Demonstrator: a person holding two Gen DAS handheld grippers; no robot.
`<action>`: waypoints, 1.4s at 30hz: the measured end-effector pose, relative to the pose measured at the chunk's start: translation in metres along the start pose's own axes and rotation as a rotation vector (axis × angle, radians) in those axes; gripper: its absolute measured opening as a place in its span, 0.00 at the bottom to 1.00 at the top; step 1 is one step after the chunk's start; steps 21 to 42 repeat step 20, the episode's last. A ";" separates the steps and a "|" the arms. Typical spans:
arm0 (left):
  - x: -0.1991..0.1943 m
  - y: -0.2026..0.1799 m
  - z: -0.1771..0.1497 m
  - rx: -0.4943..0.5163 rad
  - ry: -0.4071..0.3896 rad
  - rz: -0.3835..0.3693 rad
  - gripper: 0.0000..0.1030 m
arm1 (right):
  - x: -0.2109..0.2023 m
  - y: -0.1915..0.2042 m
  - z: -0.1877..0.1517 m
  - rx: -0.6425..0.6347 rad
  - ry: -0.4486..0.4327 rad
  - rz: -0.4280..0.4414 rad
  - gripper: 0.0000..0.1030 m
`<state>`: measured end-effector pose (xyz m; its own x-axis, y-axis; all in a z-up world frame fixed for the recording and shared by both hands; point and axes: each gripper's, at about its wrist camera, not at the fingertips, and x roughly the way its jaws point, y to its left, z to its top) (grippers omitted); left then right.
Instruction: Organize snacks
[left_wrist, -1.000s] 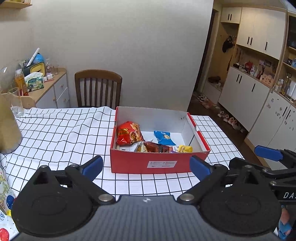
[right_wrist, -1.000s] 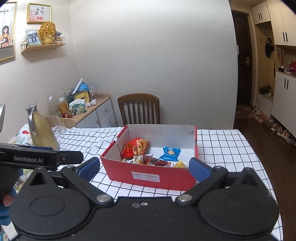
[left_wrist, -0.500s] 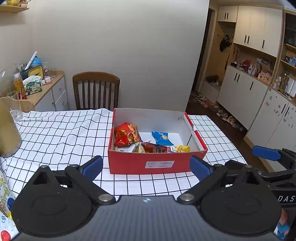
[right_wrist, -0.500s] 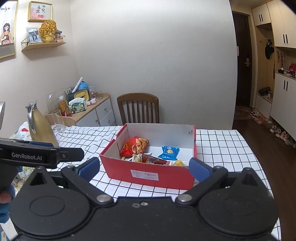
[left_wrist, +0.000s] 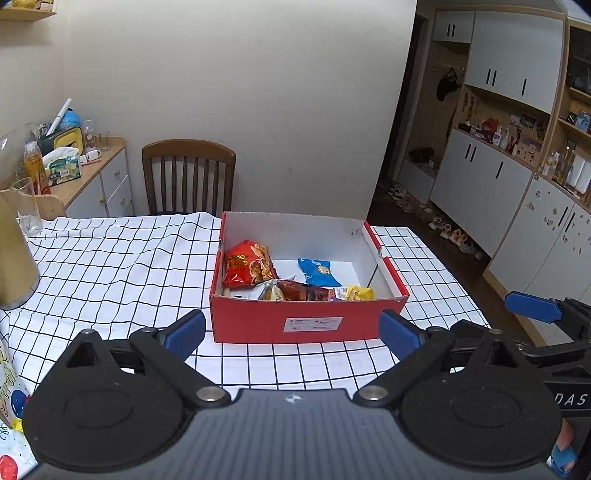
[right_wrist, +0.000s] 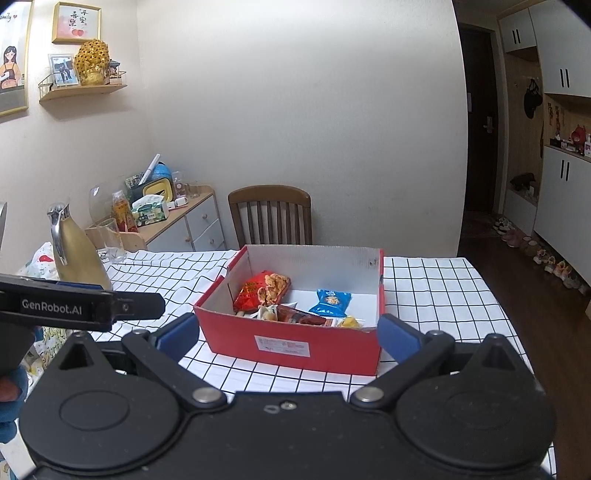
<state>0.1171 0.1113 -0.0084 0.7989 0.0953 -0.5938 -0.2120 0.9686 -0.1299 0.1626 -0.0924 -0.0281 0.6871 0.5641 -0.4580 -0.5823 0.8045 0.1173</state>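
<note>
Crinkly snack packets (left_wrist: 295, 275) are being held in a red cardboard box (left_wrist: 306, 325) on the checked tabletop (left_wrist: 110, 266); both tongs (left_wrist: 291, 330) (right_wrist: 288, 334) are being kept spread, seemingly empty.

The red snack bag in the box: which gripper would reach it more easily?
Probably the left gripper. The red snack bag lies at the box's left end, on that gripper's side. Both grippers are open and empty, short of the box.
</note>
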 end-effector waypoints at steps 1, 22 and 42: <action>0.000 -0.001 0.000 0.004 0.001 -0.004 0.98 | 0.000 0.000 0.000 0.001 0.001 0.000 1.00; -0.002 0.000 -0.006 -0.015 0.007 -0.004 0.98 | -0.006 -0.002 -0.009 0.023 0.020 -0.007 1.00; -0.002 0.000 -0.006 -0.015 0.007 -0.004 0.98 | -0.006 -0.002 -0.009 0.023 0.020 -0.007 1.00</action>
